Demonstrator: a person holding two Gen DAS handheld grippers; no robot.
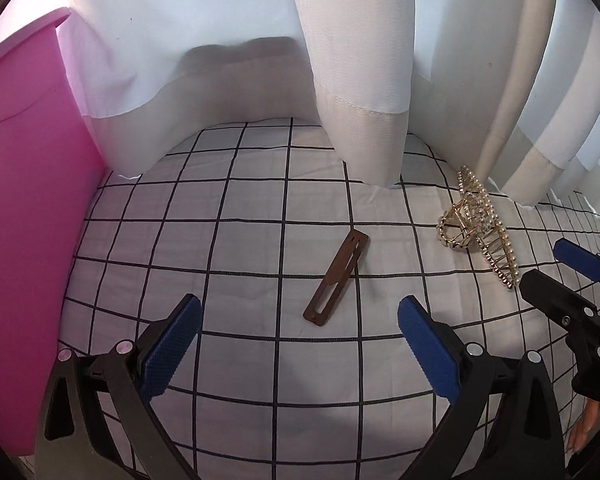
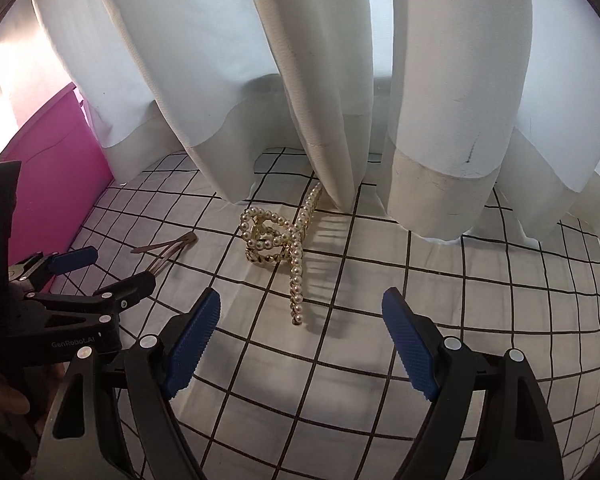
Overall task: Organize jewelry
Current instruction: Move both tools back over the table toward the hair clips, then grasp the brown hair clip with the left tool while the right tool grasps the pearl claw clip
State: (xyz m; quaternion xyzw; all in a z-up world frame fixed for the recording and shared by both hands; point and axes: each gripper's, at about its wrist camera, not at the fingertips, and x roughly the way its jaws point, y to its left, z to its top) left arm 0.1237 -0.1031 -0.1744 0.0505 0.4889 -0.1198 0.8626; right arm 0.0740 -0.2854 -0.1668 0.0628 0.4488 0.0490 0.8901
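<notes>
While the pink bin (image 1: 28, 216) stands far left, left tongs (image 1: 300, 344) gape empty over the brown hair clip (image 1: 337, 278) on the checked cloth (image 1: 240, 240); right tongs (image 2: 300, 320) gape empty before the pearl claw clip (image 2: 280, 240).

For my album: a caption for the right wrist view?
Open right gripper above a pearl hair claw on checked cloth.

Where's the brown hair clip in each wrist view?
Left wrist: brown hair clip lies just below centre, ahead of the left gripper.
Right wrist: left of centre, beside the pearl claw clip.
Shared landmark: pink bin at the left edge of both.
</notes>
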